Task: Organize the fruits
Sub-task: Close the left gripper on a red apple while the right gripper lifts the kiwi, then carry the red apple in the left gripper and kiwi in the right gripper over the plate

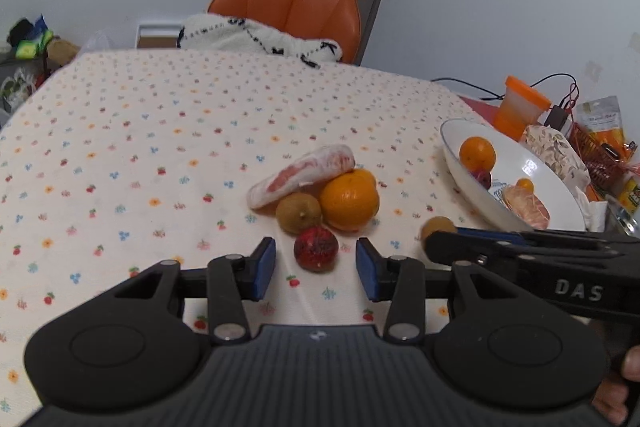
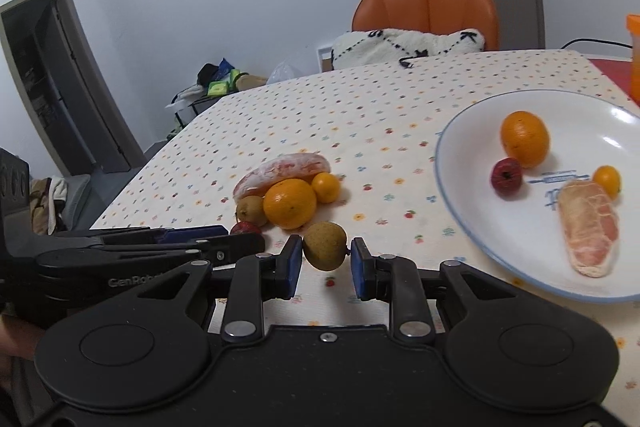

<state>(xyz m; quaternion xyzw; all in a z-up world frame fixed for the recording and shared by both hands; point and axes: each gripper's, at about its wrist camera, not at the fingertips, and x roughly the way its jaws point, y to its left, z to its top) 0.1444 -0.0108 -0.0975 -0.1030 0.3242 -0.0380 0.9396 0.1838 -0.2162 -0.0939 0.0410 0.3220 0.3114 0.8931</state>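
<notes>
On the flowered tablecloth lies a heap of fruit: a peeled pomelo segment (image 1: 302,173), a big orange (image 1: 349,201), a brown fruit (image 1: 298,213) and a dark red fruit (image 1: 316,249). My left gripper (image 1: 316,269) stands open, with the red fruit between its blue fingertips, untouched. My right gripper (image 2: 326,267) is shut on another brown fruit (image 2: 325,246), just left of the white plate (image 2: 438,155). In the plate lie an orange (image 2: 525,139), a small red fruit (image 2: 507,178), a small orange (image 2: 607,179) and a pomelo segment (image 2: 590,231).
An orange chair (image 1: 288,3) with a white knit garment (image 1: 256,37) stands at the table's far edge. An orange-lidded cup (image 1: 518,107), a patterned pouch and snack packets crowd the right side behind the plate. Bare tablecloth (image 1: 140,147) spreads to the left.
</notes>
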